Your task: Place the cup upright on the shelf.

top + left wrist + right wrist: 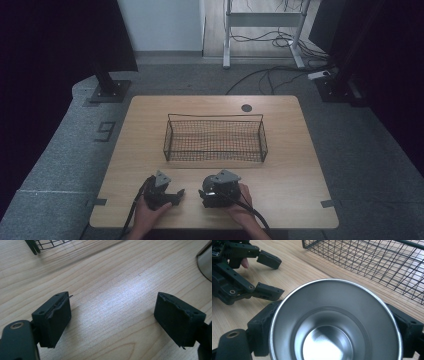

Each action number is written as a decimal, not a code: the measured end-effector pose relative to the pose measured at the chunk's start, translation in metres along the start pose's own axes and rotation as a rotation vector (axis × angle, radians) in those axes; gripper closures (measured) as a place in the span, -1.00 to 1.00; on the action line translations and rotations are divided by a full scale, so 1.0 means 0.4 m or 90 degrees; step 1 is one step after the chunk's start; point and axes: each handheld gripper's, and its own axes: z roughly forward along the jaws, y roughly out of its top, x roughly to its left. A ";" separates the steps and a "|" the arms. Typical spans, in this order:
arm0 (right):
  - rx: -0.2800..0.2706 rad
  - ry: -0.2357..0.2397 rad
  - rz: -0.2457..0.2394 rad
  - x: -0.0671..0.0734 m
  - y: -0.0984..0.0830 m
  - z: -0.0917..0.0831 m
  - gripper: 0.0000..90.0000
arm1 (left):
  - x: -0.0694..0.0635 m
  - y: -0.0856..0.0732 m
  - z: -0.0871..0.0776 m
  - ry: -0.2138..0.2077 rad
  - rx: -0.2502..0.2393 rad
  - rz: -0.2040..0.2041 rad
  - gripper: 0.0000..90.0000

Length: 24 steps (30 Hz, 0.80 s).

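Cup (334, 322), steel, clamped in right gripper (218, 192); left gripper (167, 196) spread, empty. Likely next: carry level to basket (215, 157) at 12 o'clock, clear rim.

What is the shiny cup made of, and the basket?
The cup looks like brushed steel: silvery, smooth, with soft reflections inside. The basket looks like thin metal wire, coated dark, woven in a see-through grid. It sits on a table with a pale wood-grain look.

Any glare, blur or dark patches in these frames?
High view: dim, room edges nearly black, table evenly lit. Left gripper view: pale sheen on the wood between the open jaws; basket sharp. Right gripper view: bright reflection inside the steel cup; its near rim is slightly soft.
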 end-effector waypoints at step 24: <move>-0.022 0.032 0.001 -0.038 0.011 -0.037 -0.71 | 0.001 0.000 -0.001 0.000 0.002 0.002 -0.69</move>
